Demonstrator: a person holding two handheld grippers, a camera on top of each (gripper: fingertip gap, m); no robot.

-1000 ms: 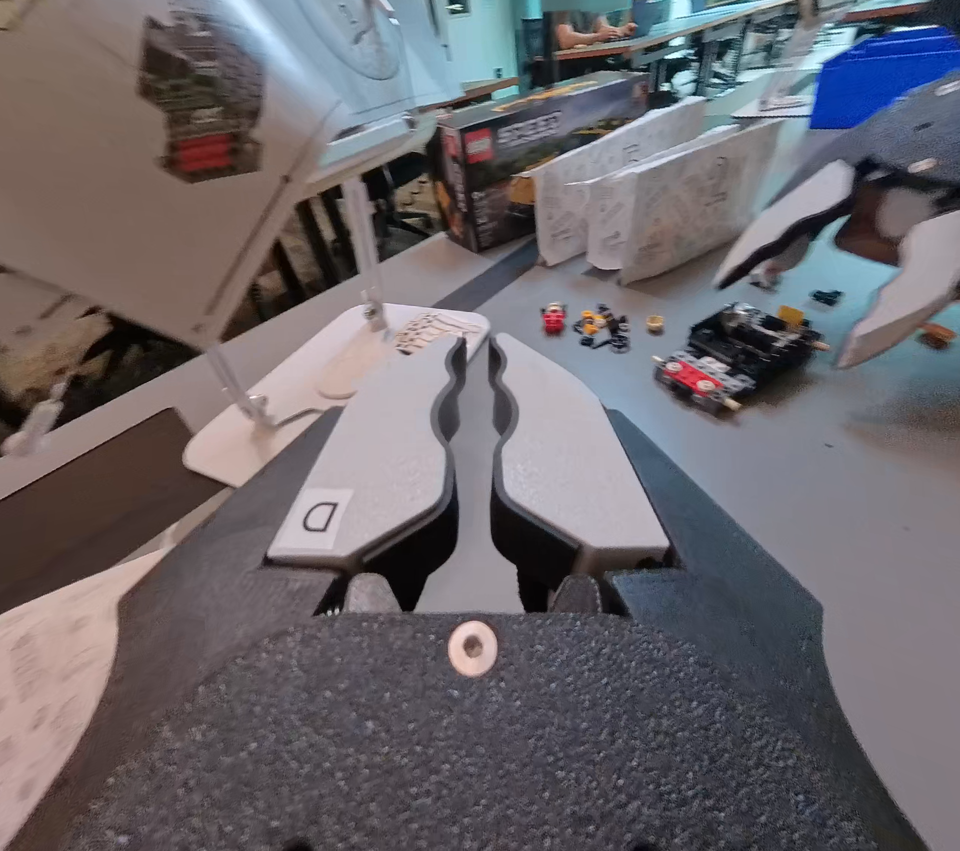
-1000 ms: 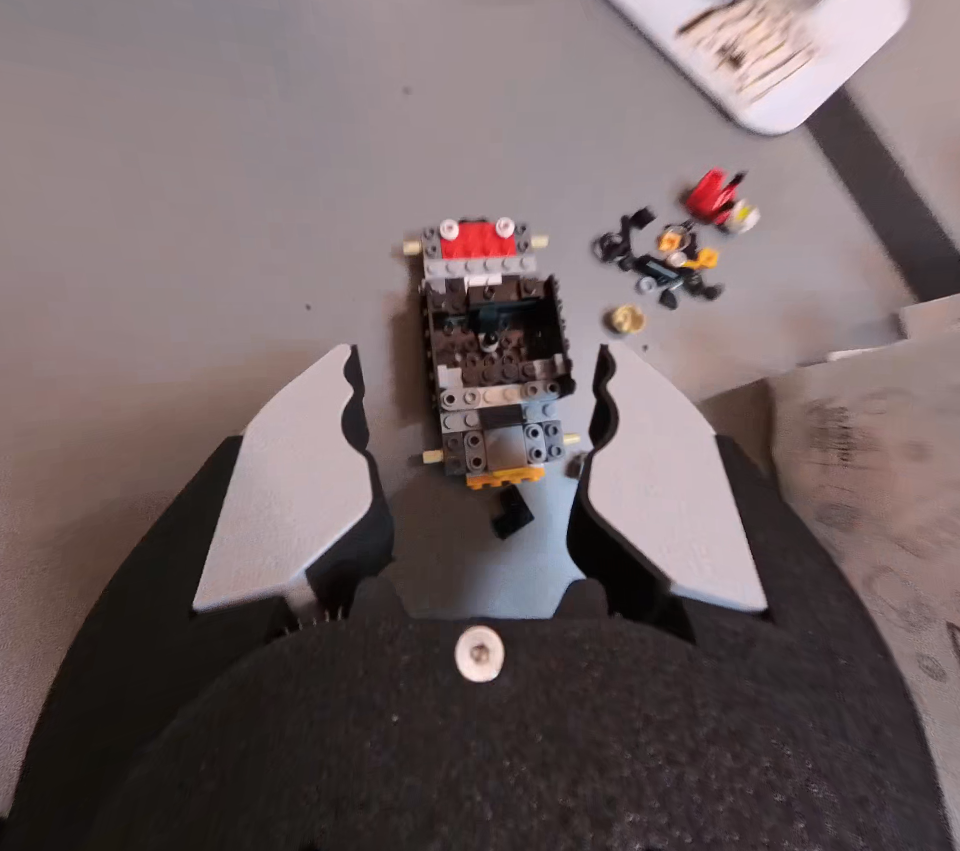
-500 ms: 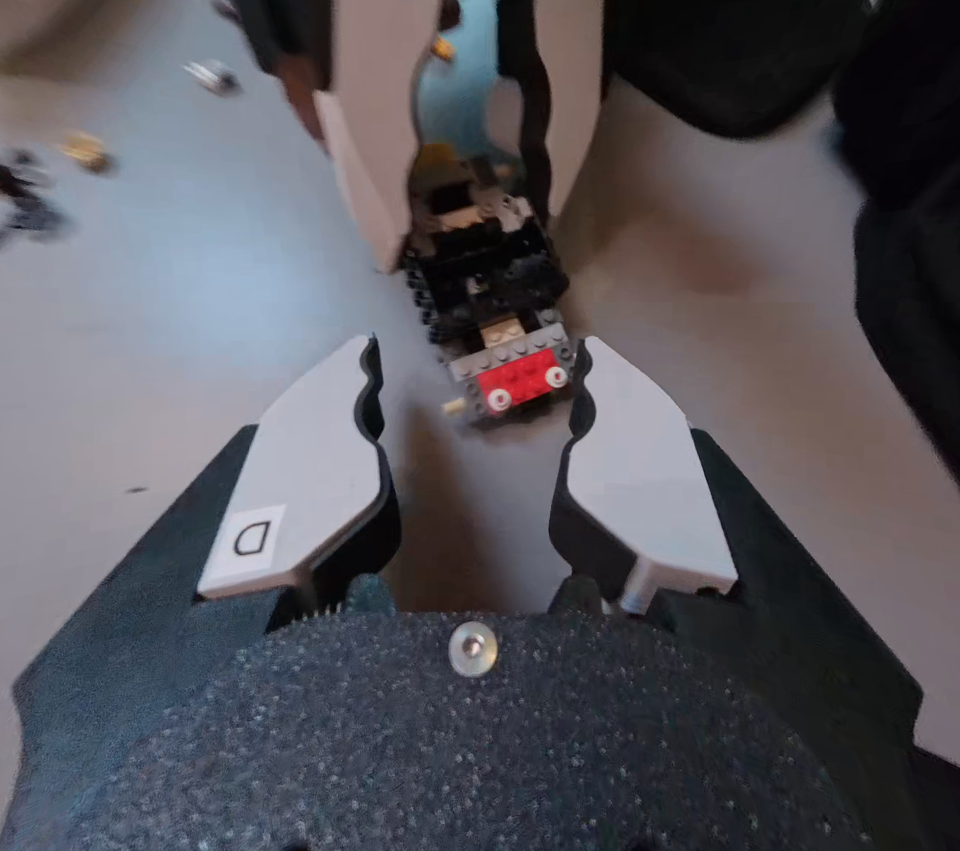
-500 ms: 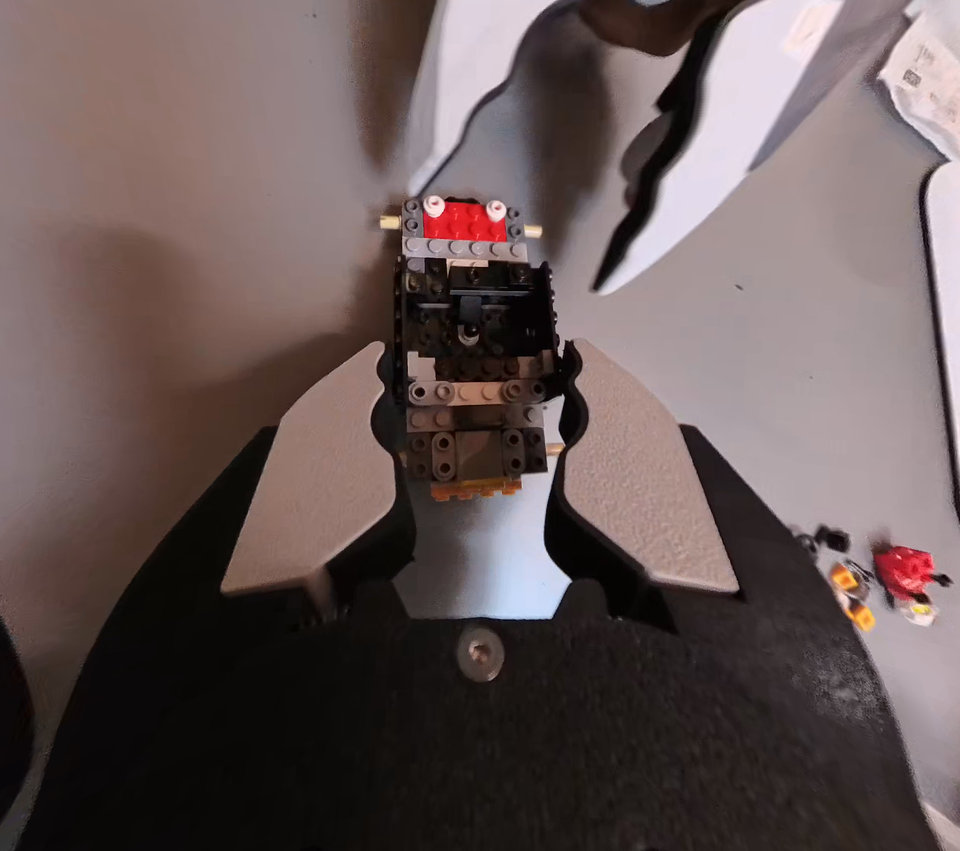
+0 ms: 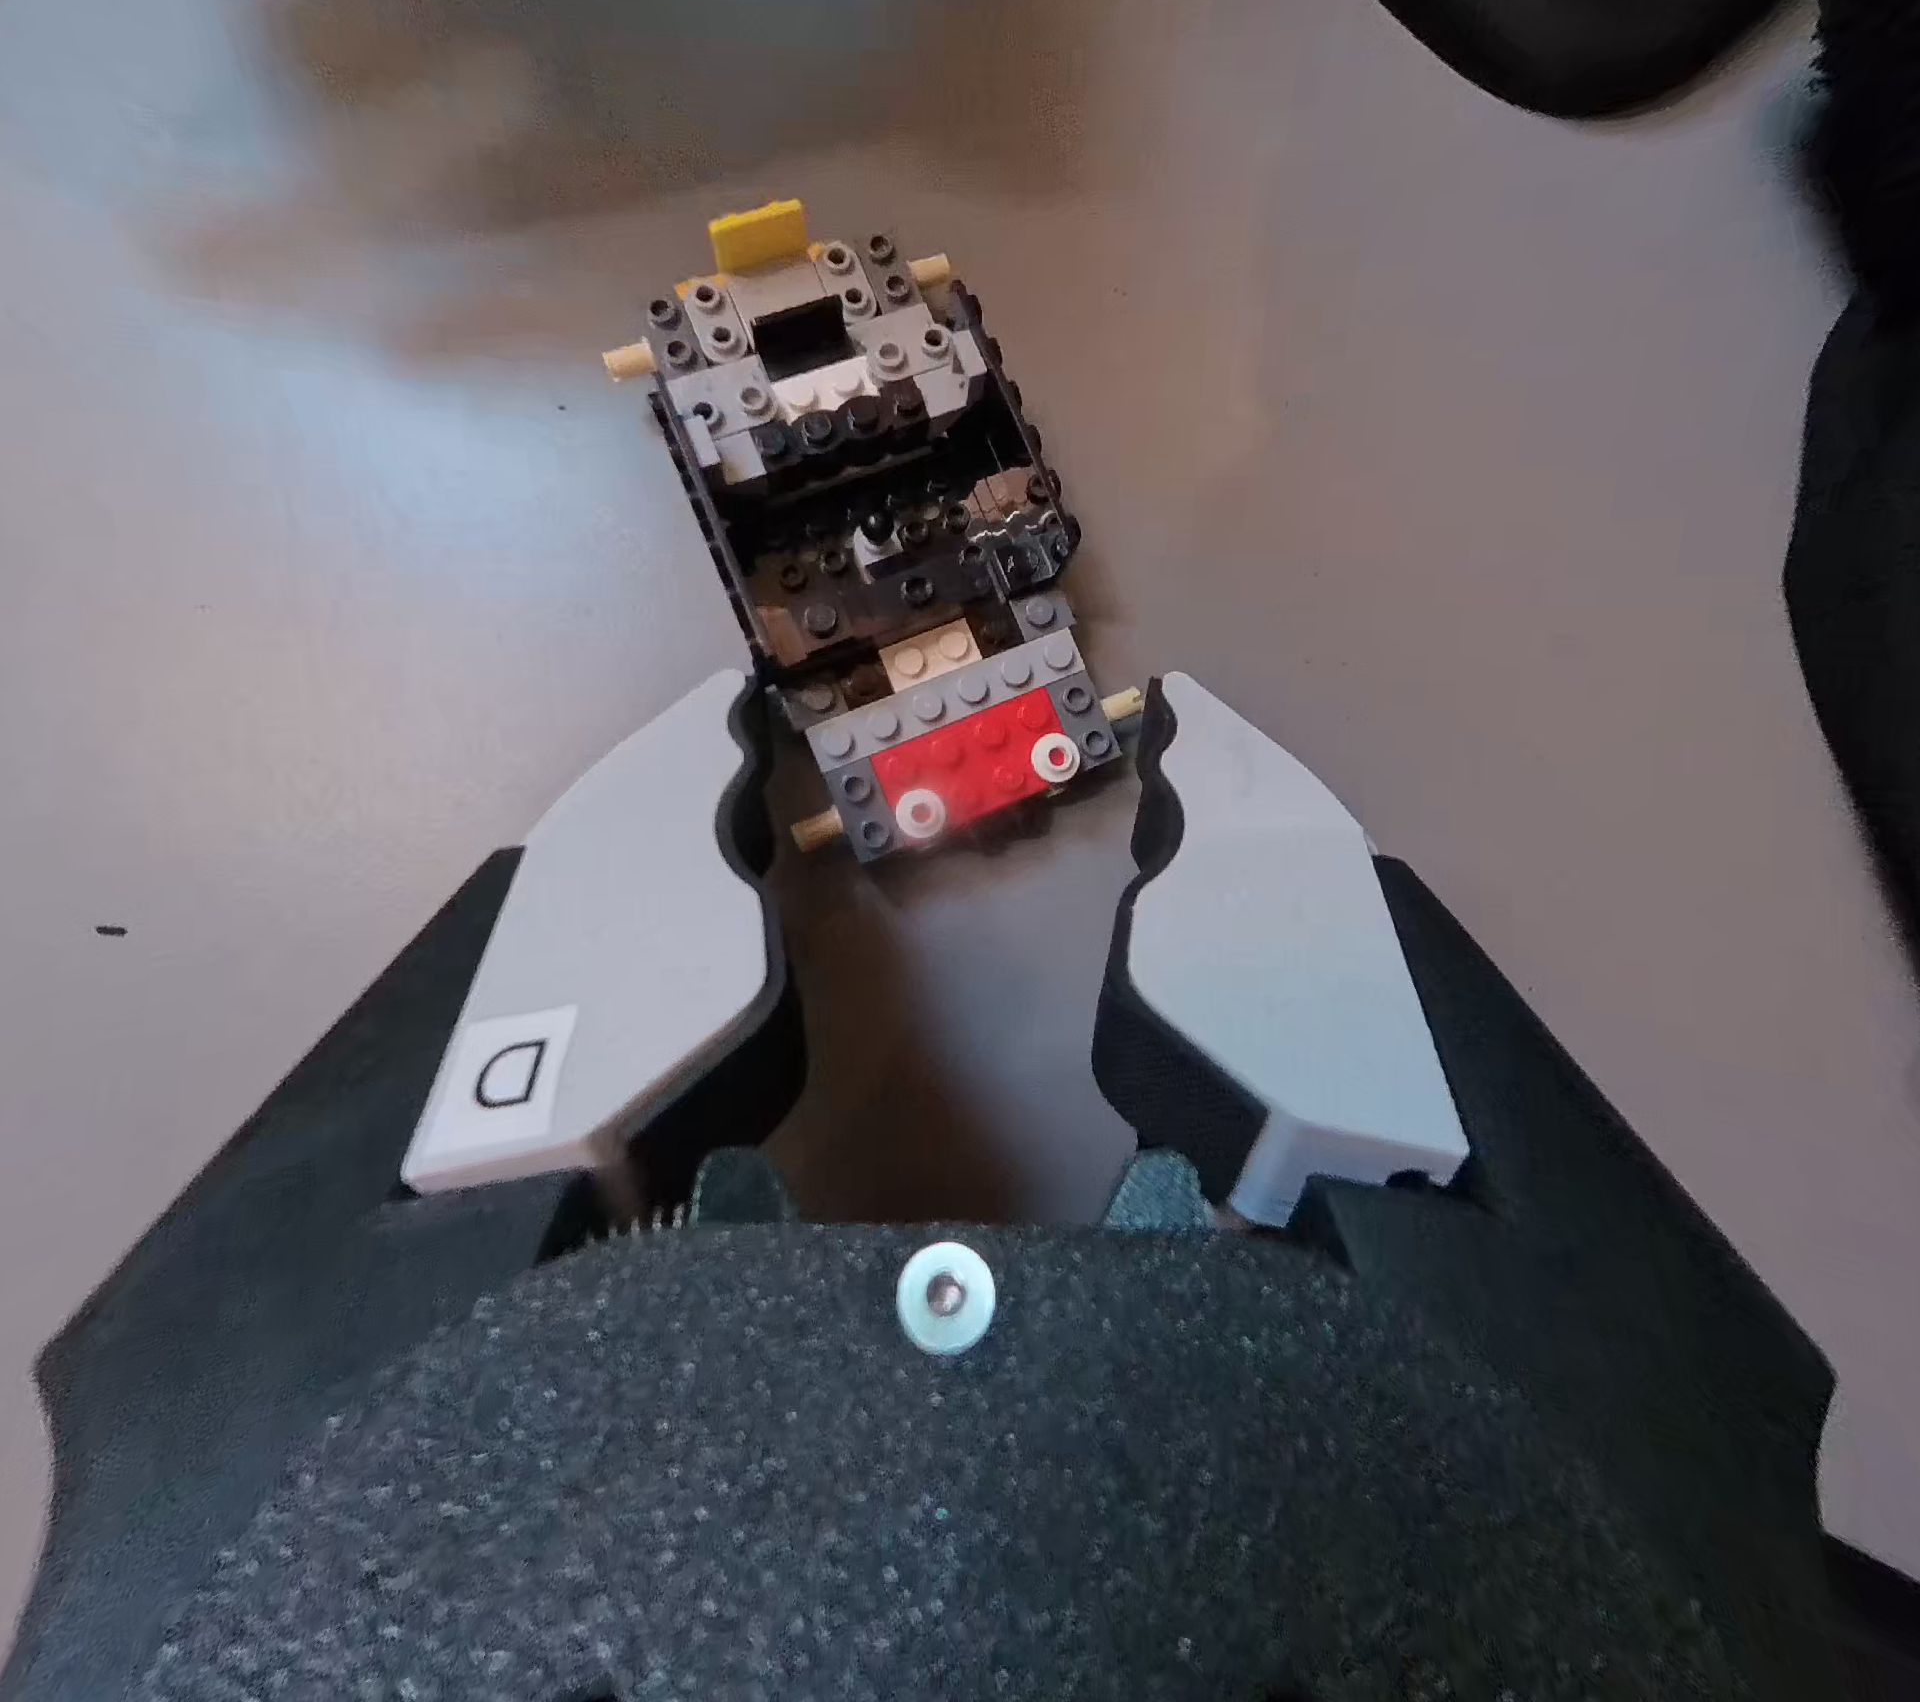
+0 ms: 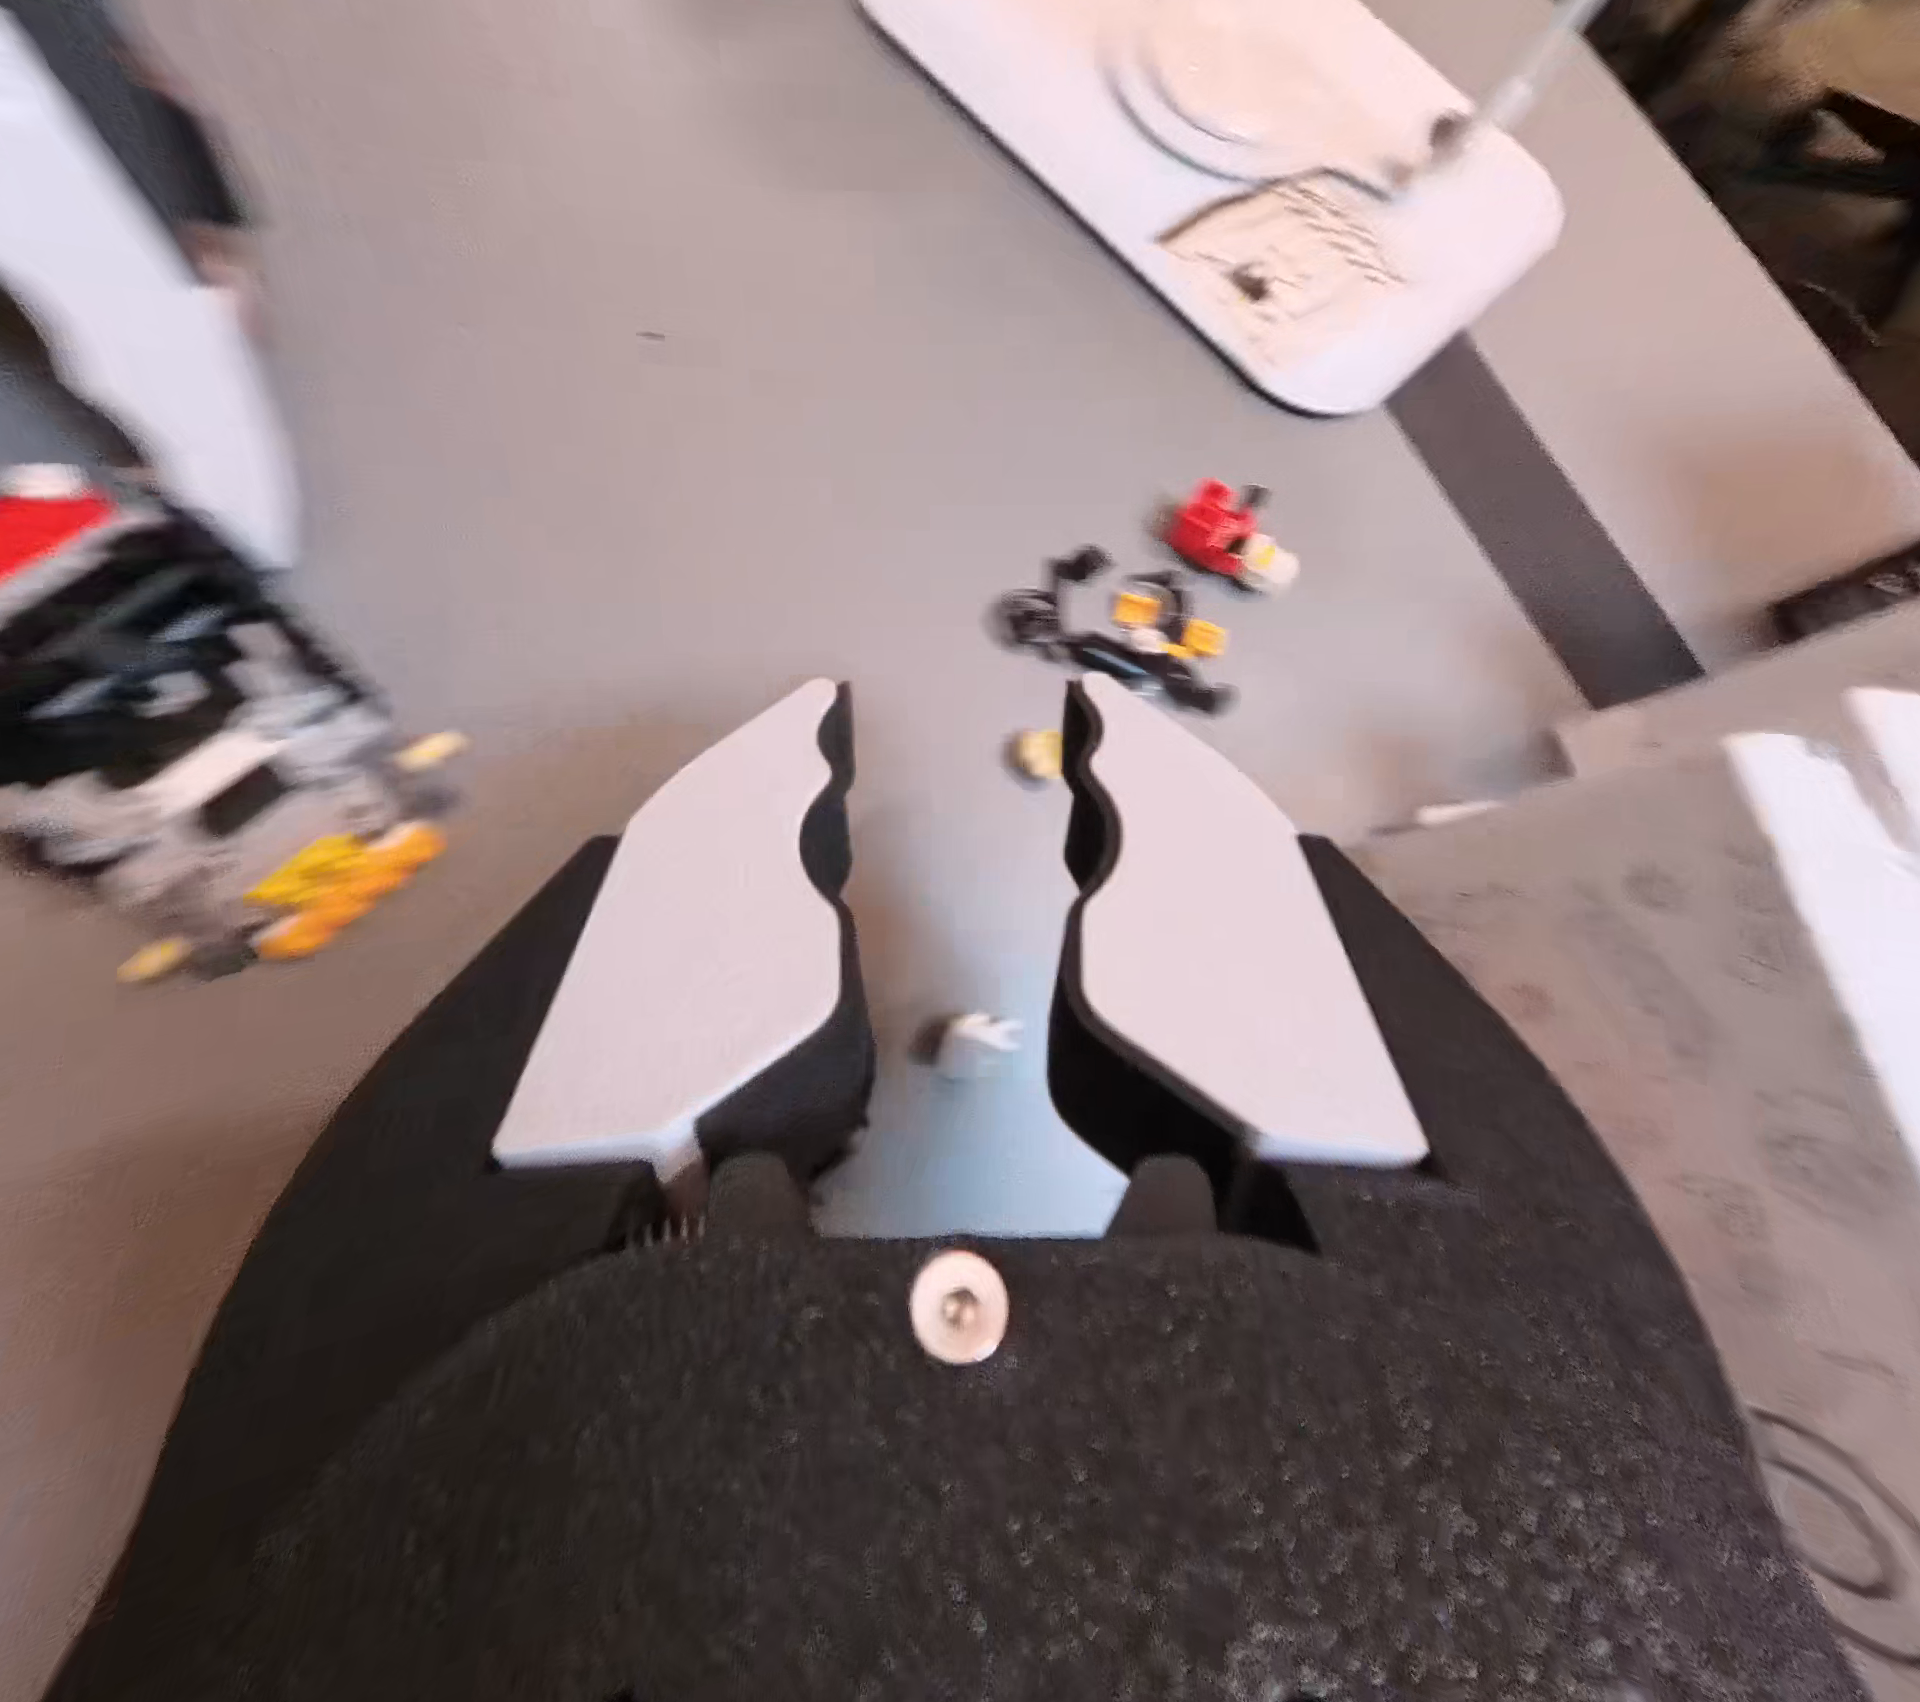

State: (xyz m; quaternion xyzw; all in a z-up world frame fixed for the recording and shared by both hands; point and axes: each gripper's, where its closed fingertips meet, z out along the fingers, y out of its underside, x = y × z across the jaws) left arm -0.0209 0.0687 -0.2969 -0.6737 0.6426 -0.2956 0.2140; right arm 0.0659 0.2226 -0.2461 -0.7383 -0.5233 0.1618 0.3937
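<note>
The left gripper (image 5: pixel 945 707) stands spread around the red end of the brick car (image 5: pixel 862 530) on the grey table (image 5: pixel 312 613), pads not pressing; the right gripper (image 6: pixel 961 696) hangs half-spread, gripping nothing, near loose bricks (image 6: pixel 1132 634)

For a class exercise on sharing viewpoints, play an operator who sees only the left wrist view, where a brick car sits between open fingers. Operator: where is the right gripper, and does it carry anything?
Observer: The right gripper is over the grey table, with its fingers apart and nothing gripped.
Operator: Are any parts near it?
Observer: A small white piece lies on the table, seen through the gap between its fingers.
Operator: What lies ahead of it?
Observer: A cluster of black and yellow pieces lies just beyond its fingertips, with a red piece behind them.
</note>
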